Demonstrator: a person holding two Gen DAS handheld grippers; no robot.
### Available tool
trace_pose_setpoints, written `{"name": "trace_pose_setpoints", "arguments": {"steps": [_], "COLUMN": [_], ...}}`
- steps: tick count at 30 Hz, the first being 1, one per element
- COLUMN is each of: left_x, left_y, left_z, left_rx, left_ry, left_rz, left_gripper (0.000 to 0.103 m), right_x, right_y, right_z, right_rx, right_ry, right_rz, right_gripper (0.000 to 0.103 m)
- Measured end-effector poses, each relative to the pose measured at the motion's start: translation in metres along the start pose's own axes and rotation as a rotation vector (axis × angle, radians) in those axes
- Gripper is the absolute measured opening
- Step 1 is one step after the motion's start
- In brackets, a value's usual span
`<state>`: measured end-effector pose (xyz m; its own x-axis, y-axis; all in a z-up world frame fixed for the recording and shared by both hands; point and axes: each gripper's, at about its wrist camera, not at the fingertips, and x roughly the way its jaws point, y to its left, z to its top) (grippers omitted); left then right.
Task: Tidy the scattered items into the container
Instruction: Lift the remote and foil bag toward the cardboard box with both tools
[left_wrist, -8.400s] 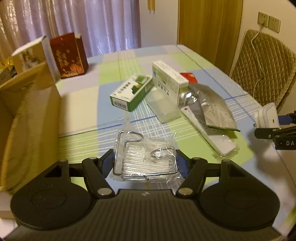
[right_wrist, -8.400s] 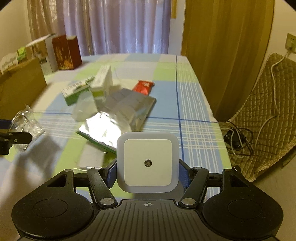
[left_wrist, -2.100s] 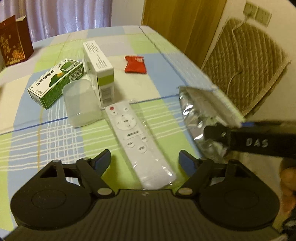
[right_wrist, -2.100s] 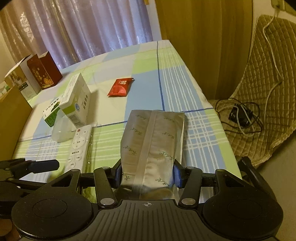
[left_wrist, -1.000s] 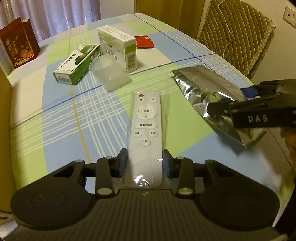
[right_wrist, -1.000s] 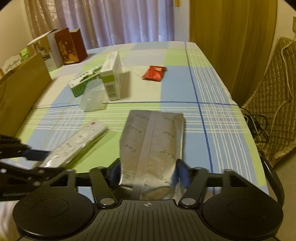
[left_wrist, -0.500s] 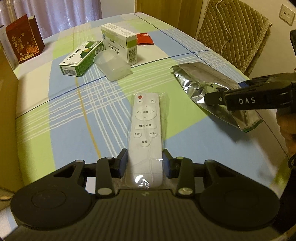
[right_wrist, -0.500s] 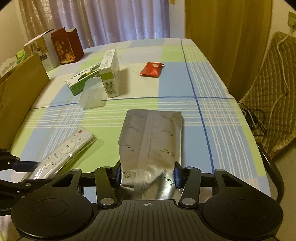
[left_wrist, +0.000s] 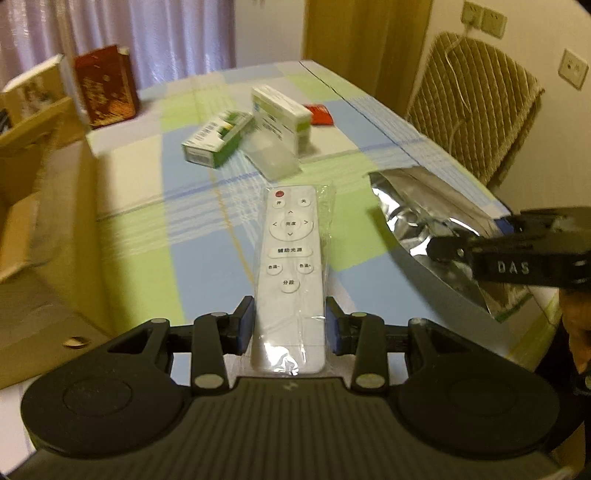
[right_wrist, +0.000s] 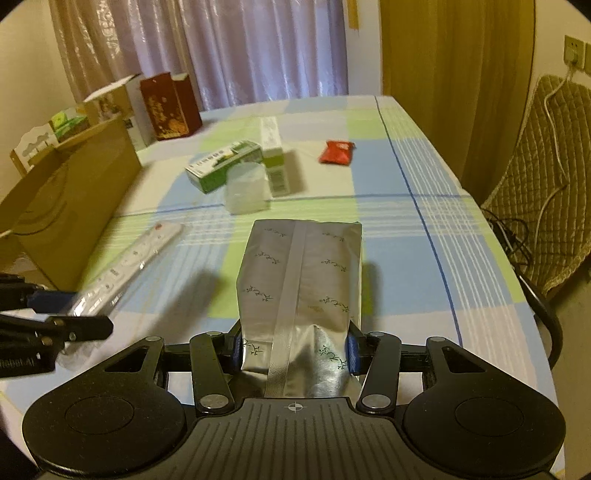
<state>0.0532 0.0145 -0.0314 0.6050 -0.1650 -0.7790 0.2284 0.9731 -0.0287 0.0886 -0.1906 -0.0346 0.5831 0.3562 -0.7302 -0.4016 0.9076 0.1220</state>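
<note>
My left gripper is shut on a white remote control wrapped in clear plastic, lifted above the checked tablecloth. The same remote shows at the left of the right wrist view, next to the open cardboard box. My right gripper is shut on a silver foil pouch, also raised; the pouch appears at the right of the left wrist view. On the table lie a green-and-white box, a white box, a clear plastic cup and a red packet.
The cardboard box stands along the table's left side. A dark red carton and other boxes stand at the far left corner. A quilted chair with cables is off the right edge. A hand holds the right gripper.
Both grippers have swung left toward the cardboard box, each carrying its item. The remote and the pouch are now off the table.
</note>
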Motion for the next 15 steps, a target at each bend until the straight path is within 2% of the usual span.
{"name": "trace_pose_setpoints", "arguments": {"steps": [8,15], "left_x": [-0.051,-0.090], "left_y": [0.037,0.072], "left_z": [0.005,0.008], "left_rx": [-0.064,-0.107], "left_ry": [-0.088,-0.152], "left_rz": [0.084,0.164], "left_gripper": [0.034,0.034], "right_x": [-0.019,-0.031], "right_y": [0.043,0.096], "right_z": [0.019,0.043], "right_rx": [-0.062,-0.127], "right_ry": [-0.057,-0.115], "right_rz": [0.053,0.141], "right_gripper": [0.051,0.051]}}
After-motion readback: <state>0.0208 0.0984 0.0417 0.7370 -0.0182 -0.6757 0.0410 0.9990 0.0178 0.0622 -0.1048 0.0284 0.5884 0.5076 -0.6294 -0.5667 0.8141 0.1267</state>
